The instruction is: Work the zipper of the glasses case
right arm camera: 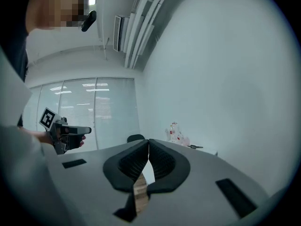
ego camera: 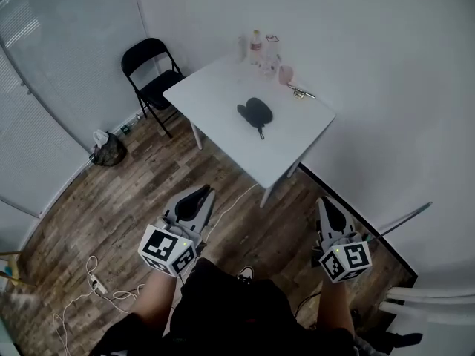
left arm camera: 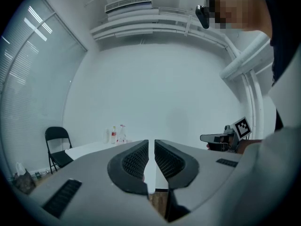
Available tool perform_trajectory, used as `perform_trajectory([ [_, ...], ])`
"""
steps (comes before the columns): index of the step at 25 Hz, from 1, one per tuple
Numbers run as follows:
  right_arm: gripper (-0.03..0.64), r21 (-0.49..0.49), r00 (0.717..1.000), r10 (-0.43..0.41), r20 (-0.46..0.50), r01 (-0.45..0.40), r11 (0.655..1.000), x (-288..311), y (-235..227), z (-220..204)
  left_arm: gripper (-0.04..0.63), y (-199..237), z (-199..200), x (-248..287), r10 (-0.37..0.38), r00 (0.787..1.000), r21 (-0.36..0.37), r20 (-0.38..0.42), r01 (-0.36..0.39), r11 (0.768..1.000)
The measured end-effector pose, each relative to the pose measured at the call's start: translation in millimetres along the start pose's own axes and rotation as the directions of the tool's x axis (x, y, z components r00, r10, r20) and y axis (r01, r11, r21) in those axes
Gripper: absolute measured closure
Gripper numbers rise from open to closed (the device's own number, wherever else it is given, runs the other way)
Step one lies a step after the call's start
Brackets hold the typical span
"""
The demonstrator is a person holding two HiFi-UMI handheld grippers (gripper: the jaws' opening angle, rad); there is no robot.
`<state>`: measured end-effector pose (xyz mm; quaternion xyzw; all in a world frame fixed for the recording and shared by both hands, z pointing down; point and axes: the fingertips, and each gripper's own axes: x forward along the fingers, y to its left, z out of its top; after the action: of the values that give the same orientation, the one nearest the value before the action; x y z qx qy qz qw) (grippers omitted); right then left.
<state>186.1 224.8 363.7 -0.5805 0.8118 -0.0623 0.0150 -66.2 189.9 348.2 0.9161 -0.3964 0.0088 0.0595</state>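
From my head the glasses case (ego camera: 256, 112) was only a small dark shape near the middle of the white counter (ego camera: 215, 87). It was too far off for me to see its zipper or to tell whether it was open or shut; a thin dark tail ran from it toward the near edge. Neither gripper view showed the case, since the counter appeared there almost edge-on beyond my fingers. A few clear bottles (ego camera: 257, 48) stood together at the counter's far corner, one with a red label. I could not tell what was in them. A pinkish thing (ego camera: 286, 74) sat just beside them, and near that lay a small metal object (ego camera: 300, 91) I could not identify. A black folding chair (ego camera: 152, 69) stood at the counter's left side, and a dark bag (ego camera: 110, 150) lay on the wood floor (ego camera: 111, 213) by the wall. My forearms were cut off by my dark clothing at the bottom of the head view. I held the left gripper (ego camera: 202, 191) and the right gripper (ego camera: 324, 201) level in front of me over the floor, both pointed toward the counter and well apart from it. The fingers of each were closed with nothing between them, the left pair showing only a thin slit.
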Motion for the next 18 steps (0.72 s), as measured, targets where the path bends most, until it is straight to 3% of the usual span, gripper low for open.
perform_trajectory([
  [7,0.597,0.062,0.998,-0.014,-0.053,0.017,0.998,35,-34,-22,0.538,18,-3,44,-0.003,1.000,-0.022,0.003,0.003,1.000],
  [18,0.597,0.018,0.997,-0.023,-0.071,0.024,1.000,135,-68,-9,0.538,92,0,132,-0.042,0.999,-0.039,-0.005,0.041,0.998],
])
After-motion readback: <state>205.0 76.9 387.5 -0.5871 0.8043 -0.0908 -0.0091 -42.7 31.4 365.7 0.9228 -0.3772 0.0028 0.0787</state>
